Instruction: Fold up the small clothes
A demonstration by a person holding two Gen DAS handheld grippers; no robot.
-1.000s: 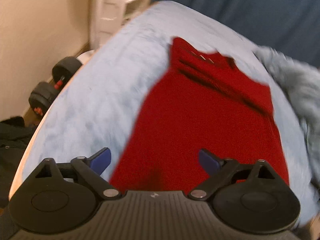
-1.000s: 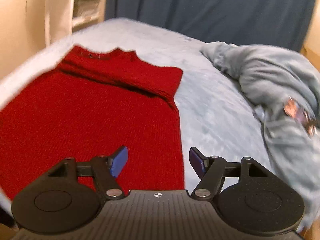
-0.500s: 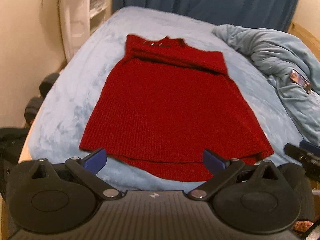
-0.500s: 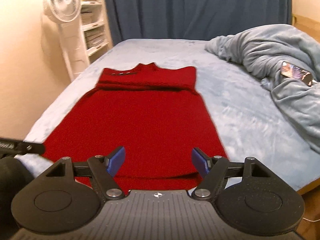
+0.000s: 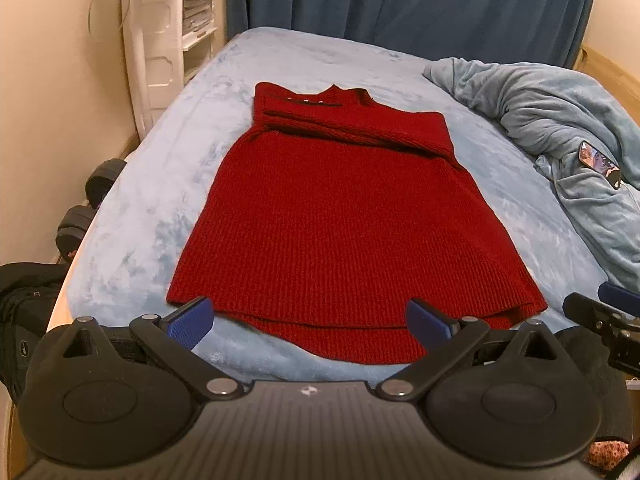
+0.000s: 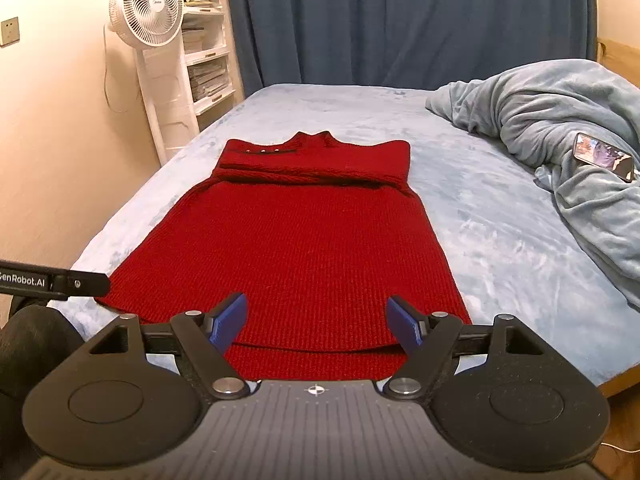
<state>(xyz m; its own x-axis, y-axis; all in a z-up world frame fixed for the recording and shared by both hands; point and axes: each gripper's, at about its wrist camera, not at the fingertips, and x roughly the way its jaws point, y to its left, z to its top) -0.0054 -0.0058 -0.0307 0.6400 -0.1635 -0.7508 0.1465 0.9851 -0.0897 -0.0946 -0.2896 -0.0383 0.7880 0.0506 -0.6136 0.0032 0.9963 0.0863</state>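
Folding is only begun: the red knit sweater (image 6: pixel 304 240) lies flat on the blue bed (image 6: pixel 500 240), sleeves already tucked across its chest, while the left gripper (image 5: pixel 310 318) and right gripper (image 6: pixel 316 320) hover spread and empty above its hem, with the body folds left.

A knitted dress (image 6: pixel 296 240) lies flat mid-bed (image 6: pixel 500 240), collar toward twelve o'clock, hem toward six. At two o'clock a bunched blanket (image 6: pixel 560 120) carries a phone (image 6: pixel 604 156). At ten o'clock, off the bed, a fan (image 6: pixel 146 12) stands before shelves (image 6: pixel 206 60). Curtains (image 6: pixel 400 20) hang behind, at twelve.
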